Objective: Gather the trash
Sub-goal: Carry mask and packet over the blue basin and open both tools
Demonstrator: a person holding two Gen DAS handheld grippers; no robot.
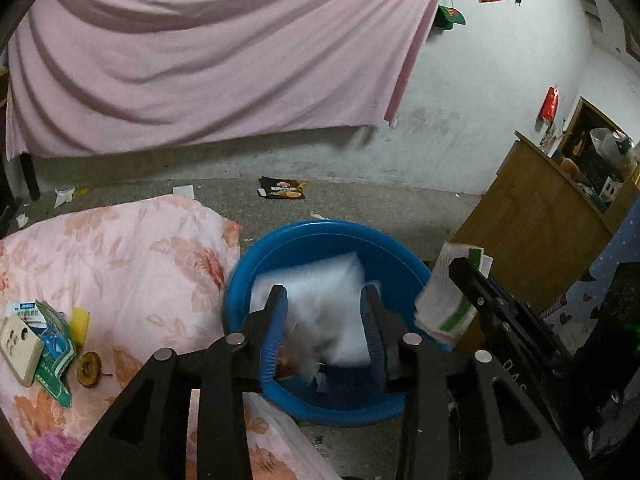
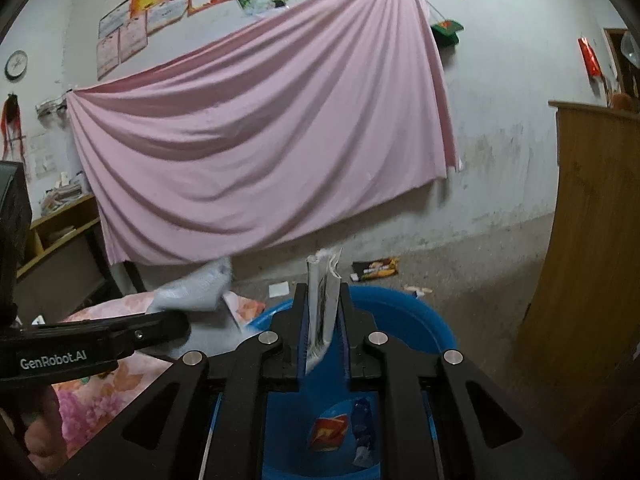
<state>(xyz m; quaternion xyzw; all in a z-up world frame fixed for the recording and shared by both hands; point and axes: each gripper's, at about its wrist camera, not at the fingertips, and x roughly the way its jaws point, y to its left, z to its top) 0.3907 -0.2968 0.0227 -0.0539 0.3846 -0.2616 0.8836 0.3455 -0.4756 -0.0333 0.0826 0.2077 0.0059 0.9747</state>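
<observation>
Left hand-held gripper (image 1: pixel 324 328) released – white bag (image 1: pixel 320 300) between; right (image 2: pixel 323 316) grasping paper (image 2: pixel 322 300).

"GenRobot.AI" on left gripper (image 2: pixel 168 326) body; "DIANO" on blue packet (image 1: pixel 28 307).

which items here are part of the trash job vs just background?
Job:
blue basin
white bag between left gripper fingers
folded paper in right gripper
snack wrapper on floor

Background:
pink sheet
floral quilt
wooden cabinet
</observation>
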